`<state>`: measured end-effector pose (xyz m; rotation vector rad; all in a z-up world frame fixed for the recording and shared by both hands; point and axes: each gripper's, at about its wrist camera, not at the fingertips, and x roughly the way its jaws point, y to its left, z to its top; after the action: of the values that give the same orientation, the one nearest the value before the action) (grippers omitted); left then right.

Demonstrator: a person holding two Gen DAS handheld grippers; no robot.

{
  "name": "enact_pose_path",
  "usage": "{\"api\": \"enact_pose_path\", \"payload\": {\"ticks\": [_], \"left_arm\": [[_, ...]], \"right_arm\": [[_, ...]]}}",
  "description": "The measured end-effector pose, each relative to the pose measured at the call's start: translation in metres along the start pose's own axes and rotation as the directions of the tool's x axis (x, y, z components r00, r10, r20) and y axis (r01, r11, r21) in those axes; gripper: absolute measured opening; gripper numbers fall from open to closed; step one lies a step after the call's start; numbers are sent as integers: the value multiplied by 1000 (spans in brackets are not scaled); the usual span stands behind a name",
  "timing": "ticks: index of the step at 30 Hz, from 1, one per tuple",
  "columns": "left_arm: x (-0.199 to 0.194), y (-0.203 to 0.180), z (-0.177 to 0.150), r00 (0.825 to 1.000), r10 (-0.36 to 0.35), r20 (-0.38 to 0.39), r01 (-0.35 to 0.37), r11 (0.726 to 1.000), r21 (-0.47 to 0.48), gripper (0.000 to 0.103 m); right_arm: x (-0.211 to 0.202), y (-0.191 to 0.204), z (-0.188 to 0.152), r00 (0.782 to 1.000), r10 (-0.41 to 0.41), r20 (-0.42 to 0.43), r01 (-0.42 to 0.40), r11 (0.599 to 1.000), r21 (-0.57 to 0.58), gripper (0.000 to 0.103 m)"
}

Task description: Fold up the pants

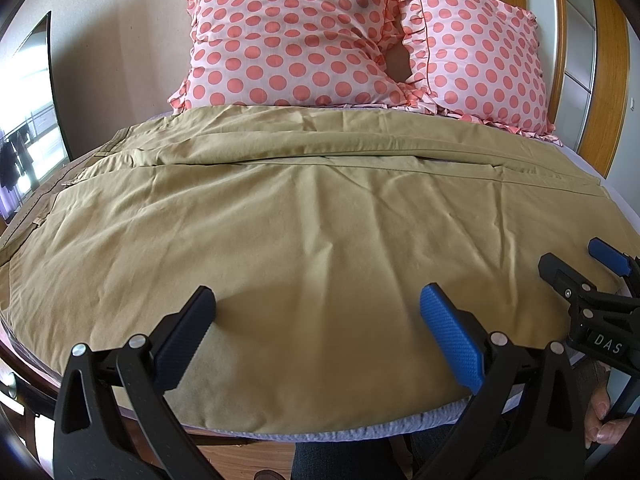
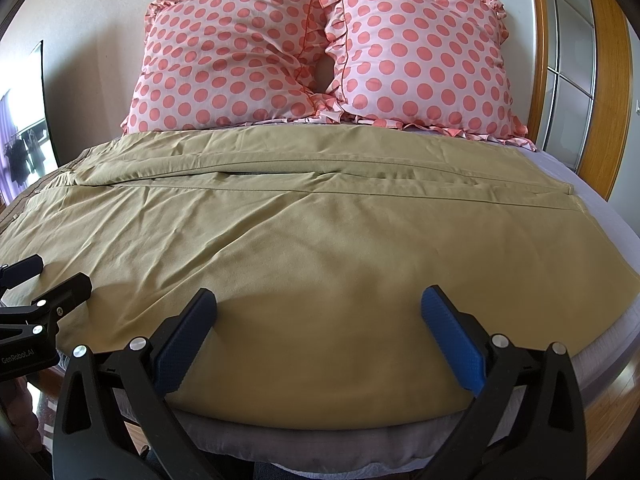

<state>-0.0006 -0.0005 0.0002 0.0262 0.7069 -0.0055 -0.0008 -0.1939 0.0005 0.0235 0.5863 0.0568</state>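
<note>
Khaki pants (image 1: 304,216) lie spread flat across the bed, waistband at the left, leg hems at the right; they also fill the right wrist view (image 2: 320,232). The two legs lie side by side with a seam gap between them. My left gripper (image 1: 318,308) is open and empty, hovering over the near edge of the near leg. My right gripper (image 2: 319,308) is open and empty over the same near edge, further right. The right gripper shows at the right edge of the left wrist view (image 1: 580,264); the left gripper shows at the left edge of the right wrist view (image 2: 52,280).
Two pink polka-dot pillows (image 1: 304,36) (image 2: 424,56) lean against the wall behind the pants. A grey bed sheet (image 2: 560,168) shows at the right. A wooden door frame (image 2: 600,80) stands at the right, a window (image 1: 24,120) at the left. The bed's near edge (image 1: 360,432) is just below the grippers.
</note>
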Motion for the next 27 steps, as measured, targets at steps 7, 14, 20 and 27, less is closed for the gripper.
{"api": "enact_pose_path", "payload": {"ticks": [7, 14, 20, 27], "left_arm": [[0, 0, 0, 1000, 0, 1, 0, 1000, 0, 101], [0, 0, 0, 1000, 0, 2, 0, 1000, 0, 101], [0, 0, 0, 1000, 0, 3, 0, 1000, 0, 101], [0, 0, 0, 1000, 0, 5, 0, 1000, 2, 101]], "right_arm": [[0, 0, 0, 1000, 0, 1, 0, 1000, 0, 102], [0, 0, -1, 1000, 0, 2, 0, 1000, 0, 102], [0, 0, -1, 1000, 0, 2, 0, 1000, 0, 102], [4, 3, -9, 1000, 8, 10, -8, 1000, -8, 102]]}}
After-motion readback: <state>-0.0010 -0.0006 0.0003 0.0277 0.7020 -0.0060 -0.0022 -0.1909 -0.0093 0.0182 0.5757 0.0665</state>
